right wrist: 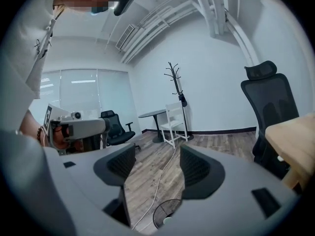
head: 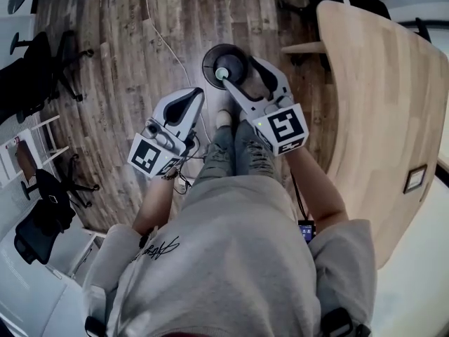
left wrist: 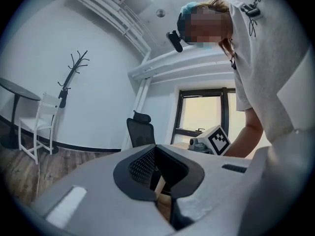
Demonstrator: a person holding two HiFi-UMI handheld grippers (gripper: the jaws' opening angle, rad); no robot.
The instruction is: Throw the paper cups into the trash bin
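**Both grippers at the trash bin, one cup inside**

Head view: you stand on the dark wood-plank floor (head: 126, 69) with both grippers held out in front of your legs. Your right gripper (head: 240, 71) hangs over the round black trash bin (head: 210, 55), its jaws spread wide with nothing between them. In the right gripper view, only floor planks and a thin white cable (right wrist: 158, 178) show through the gap. The same bin (right wrist: 162, 211) appears low in that picture, just beneath the jaws.

A pale paper cup (head: 222, 74) lies inside the bin, seen from above as a small round rim. In the head view its edge meets the tip of one right-gripper finger; whether they touch cannot be told.

Your left gripper (head: 191, 98) is held nearer to you and to the left of the bin, clear of it. Its jaws are drawn together and carry nothing. The left gripper view shows the two dark pads (left wrist: 140, 167) meeting, with only a narrow slit below them.

The light wooden table (head: 379, 104) stands to the right of the bin. Black office chairs (head: 42, 69) stand well apart at the far left.
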